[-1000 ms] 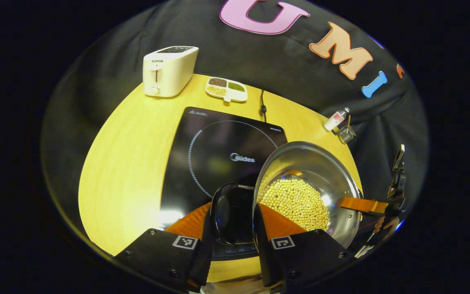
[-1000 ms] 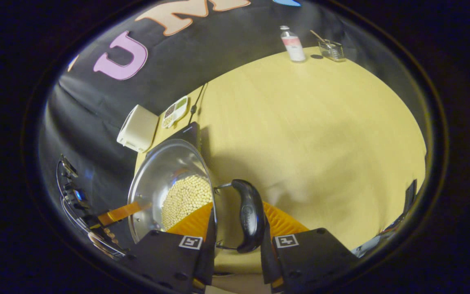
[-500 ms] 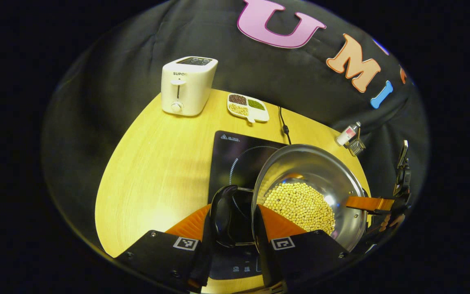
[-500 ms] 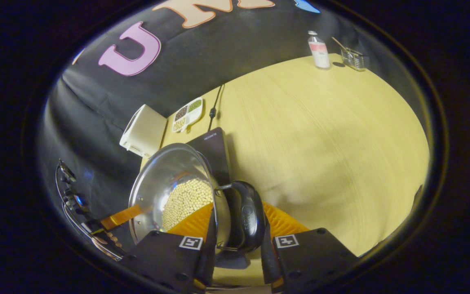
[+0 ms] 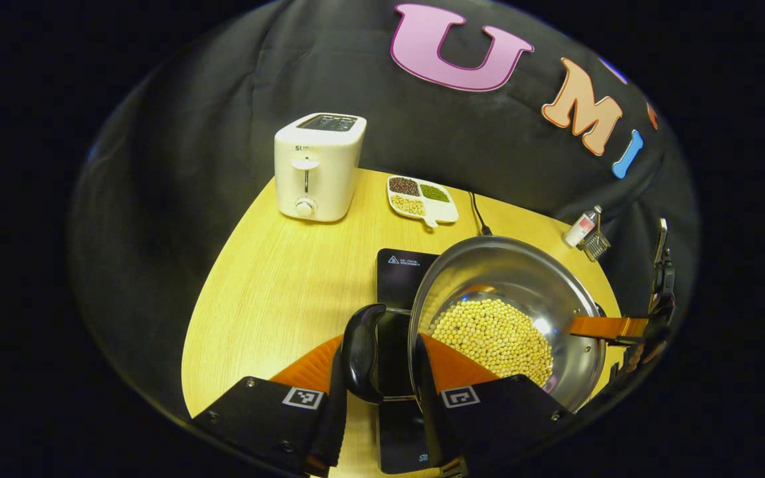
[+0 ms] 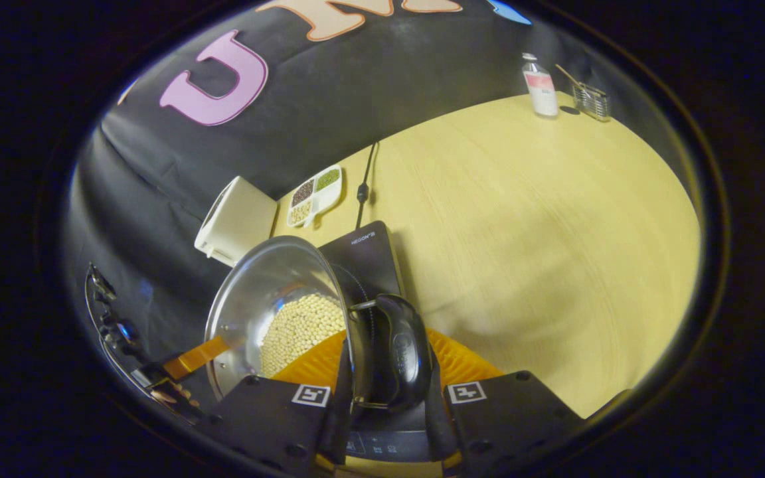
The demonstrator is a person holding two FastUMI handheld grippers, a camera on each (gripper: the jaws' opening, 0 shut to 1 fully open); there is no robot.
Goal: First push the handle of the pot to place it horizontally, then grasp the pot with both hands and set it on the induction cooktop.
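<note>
A steel pot (image 5: 489,279) holding pale beans (image 5: 495,335) hangs over the black induction cooktop (image 5: 402,272). My left gripper (image 5: 379,358) is shut on the pot's black side handle (image 5: 361,348). In the right gripper view the same pot (image 6: 269,292) sits left of centre, and my right gripper (image 6: 386,362) is shut on the opposite black handle (image 6: 404,352). The cooktop (image 6: 362,255) shows behind and under the pot there. Each view also catches the other gripper on the pot's far rim, the right gripper (image 5: 611,327) in one and the left gripper (image 6: 186,358) in the other.
A white toaster (image 5: 319,166) and a divided dish of beans (image 5: 422,198) stand at the back of the yellow table (image 5: 269,292). The cooktop's cable (image 5: 479,216) runs to the wall. A small bottle (image 6: 542,86) and a wire rack (image 6: 592,101) sit at the far right corner.
Both grippers have carried the pot sideways over the cooktop, which now lies mostly hidden beneath it. Both stay shut on the handles.
</note>
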